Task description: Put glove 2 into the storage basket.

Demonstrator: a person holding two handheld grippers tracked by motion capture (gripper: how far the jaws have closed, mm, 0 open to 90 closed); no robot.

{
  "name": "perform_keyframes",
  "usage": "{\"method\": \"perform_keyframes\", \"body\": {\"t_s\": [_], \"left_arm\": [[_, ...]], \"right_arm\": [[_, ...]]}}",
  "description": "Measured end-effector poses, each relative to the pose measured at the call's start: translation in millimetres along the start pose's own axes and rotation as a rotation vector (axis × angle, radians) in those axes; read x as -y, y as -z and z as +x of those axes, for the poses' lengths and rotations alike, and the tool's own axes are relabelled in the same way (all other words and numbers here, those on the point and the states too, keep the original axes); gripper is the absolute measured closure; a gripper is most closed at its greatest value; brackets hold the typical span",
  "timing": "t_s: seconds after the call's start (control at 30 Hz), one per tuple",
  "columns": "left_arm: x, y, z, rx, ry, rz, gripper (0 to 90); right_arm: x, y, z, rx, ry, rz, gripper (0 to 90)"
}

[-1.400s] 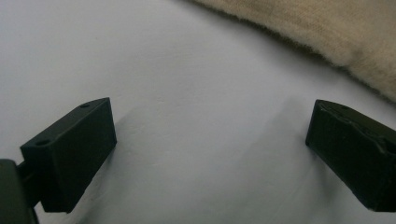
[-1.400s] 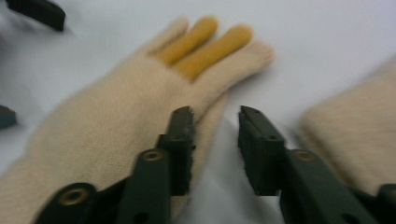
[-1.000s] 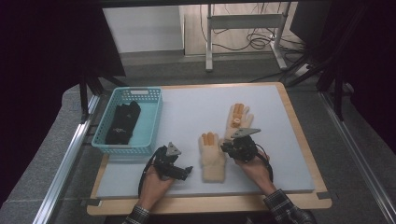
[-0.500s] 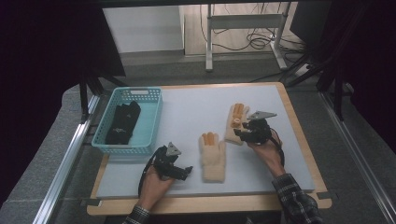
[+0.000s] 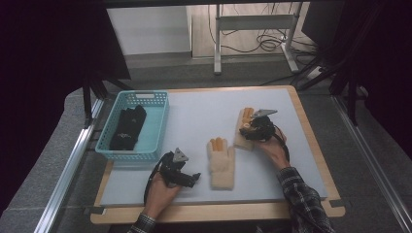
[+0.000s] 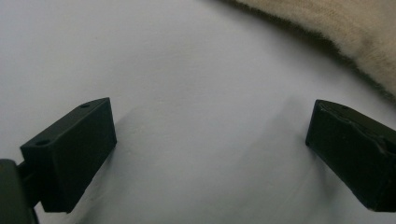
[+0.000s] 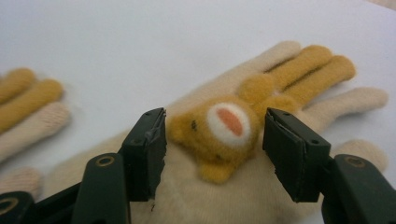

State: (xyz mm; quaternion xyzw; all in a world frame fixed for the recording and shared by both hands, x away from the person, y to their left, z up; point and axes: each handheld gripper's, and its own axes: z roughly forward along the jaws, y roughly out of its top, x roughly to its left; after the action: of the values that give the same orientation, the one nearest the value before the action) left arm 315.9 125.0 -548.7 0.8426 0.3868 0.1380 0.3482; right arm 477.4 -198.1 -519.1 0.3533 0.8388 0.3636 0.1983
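Cream glove with orange bear patch lies flat on table.

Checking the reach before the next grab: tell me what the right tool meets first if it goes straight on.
Probably the bear face on the far glove: it sits between the right tool's just-opened jaws, pads apparently not pressing.

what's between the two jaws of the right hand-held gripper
In the right gripper view, the right hand-held gripper has its jaws standing open either side of a brown bear face sewn on the cream glove; they have just been opening.
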Motion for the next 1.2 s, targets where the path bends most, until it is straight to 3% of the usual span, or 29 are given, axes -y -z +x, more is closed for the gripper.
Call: {"method": "perform_keyframes", "body": {"t_s": [0.1, 0.2, 0.4, 0.63, 0.83, 1.1, 1.2], "left_arm": [[0.0, 0.0, 0.1, 0.0, -0.001, 0.0, 1.9], [0.0, 0.0, 0.1, 0.0, -0.001, 0.0, 1.9], [0.0, 0.0, -0.1, 0.0, 0.003, 0.0, 1.9], [0.0, 0.0, 0.0, 0.0, 0.001, 0.0, 1.9], [0.0, 0.0, 0.0, 0.0, 0.0, 0.001, 1.9], [0.0, 0.0, -0.2, 0.001, 0.004, 0.001, 1.9], [-0.1, -0.1, 0.1, -0.001, -0.001, -0.001, 1.9]], "right_arm": [[0.2, -8.8, -0.3, 0.024, 0.014, 0.022, 41.0], [1.3, -9.5, -2.0, 0.012, -0.032, 0.018, 55.7], [-0.8, 0.0, -1.1, 0.015, -0.019, 0.008, 60.5], [-9.1, 24.5, 0.9, -0.018, -0.012, -0.036, 60.3], [-19.8, 51.7, 11.5, -0.06, 0.009, -0.074, 60.3], [-29.7, 91.6, 35.4, -0.132, 0.039, -0.115, 60.3], [-29.6, 106.6, 54.5, -0.191, 0.069, -0.109, 60.3]]}}
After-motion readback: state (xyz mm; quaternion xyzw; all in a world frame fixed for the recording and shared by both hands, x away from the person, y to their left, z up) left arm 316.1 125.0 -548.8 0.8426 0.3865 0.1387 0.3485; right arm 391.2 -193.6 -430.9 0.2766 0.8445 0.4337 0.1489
